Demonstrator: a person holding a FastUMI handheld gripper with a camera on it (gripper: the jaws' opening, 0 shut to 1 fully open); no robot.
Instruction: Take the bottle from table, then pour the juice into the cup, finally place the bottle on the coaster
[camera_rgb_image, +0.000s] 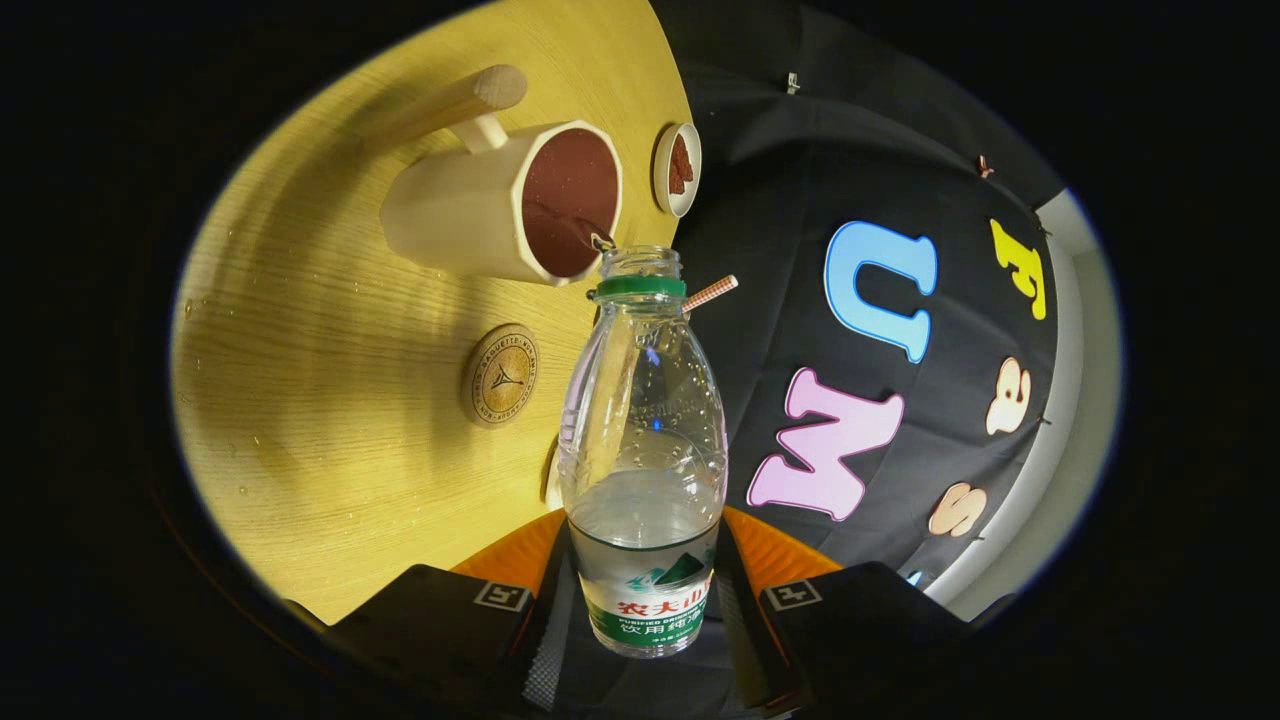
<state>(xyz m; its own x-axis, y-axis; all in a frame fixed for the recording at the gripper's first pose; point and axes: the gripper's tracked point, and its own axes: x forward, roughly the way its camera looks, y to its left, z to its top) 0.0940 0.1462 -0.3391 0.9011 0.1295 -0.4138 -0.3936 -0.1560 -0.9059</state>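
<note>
The view is rolled over on its side, so the pale wooden table (330, 400) stands like a wall on the left and the black booth cloth (800, 180) fills the right. On the table, well ahead of the fingers, sits a round cork coaster (500, 375) with a stamped emblem, bare and apart from everything else. Farther out is the cream faceted cup (470, 215) with a wooden peg handle; its brown-looking inside faces the bottle. Just beyond the cup lies a small white dish (678, 170) with something reddish-brown in it.

The gripper (645, 610) is clamped on the clear plastic bottle (645, 440) with a green neck ring and no cap: both fingers press its labelled base from either side. The bottle runs straight out ahead of the fingers, tipped over the table, its open mouth at the cup's rim. A thin stream seems to leave the mouth, though it is hard to make out. Clear liquid pools near the base end. A striped straw (712, 293) pokes out behind the neck, its lower part hidden. The bottle's bottom edge is cut off between the fingers.
</note>
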